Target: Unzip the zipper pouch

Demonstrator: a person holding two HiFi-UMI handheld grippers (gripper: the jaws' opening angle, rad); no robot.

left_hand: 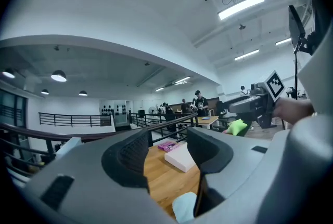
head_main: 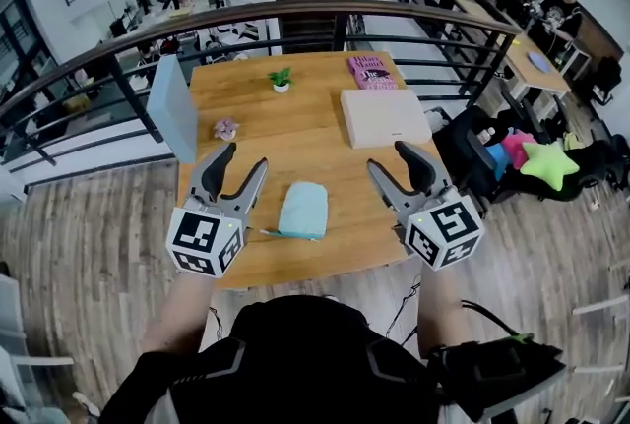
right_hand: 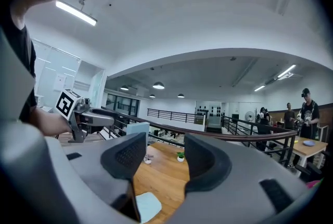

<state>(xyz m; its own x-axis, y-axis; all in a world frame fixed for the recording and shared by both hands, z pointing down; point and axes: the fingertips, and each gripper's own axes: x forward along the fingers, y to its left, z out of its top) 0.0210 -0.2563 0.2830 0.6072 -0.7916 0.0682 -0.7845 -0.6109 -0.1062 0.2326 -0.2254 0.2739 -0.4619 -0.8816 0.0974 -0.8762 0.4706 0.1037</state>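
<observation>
A light blue zipper pouch (head_main: 303, 210) lies flat on the wooden table (head_main: 295, 142), near its front edge. Its zipper side, with a thin pull (head_main: 268, 233) sticking out left, faces me. My left gripper (head_main: 243, 159) hovers just left of the pouch, open, with nothing between its jaws. Just right of the pouch, my right gripper (head_main: 389, 157) is also open and holds nothing. A corner of the pouch (left_hand: 184, 206) shows low in the left gripper view below the gripper (left_hand: 166, 153). The pouch (right_hand: 147, 205) also shows low in the right gripper view under the gripper (right_hand: 158, 158).
A white box (head_main: 384, 115) and a pink book (head_main: 371, 71) lie at the table's far right. A small potted plant (head_main: 282, 79) and a small pink object (head_main: 226, 128) sit farther back. A pale blue panel (head_main: 172, 107) stands at the left edge. A dark railing (head_main: 325, 11) runs behind.
</observation>
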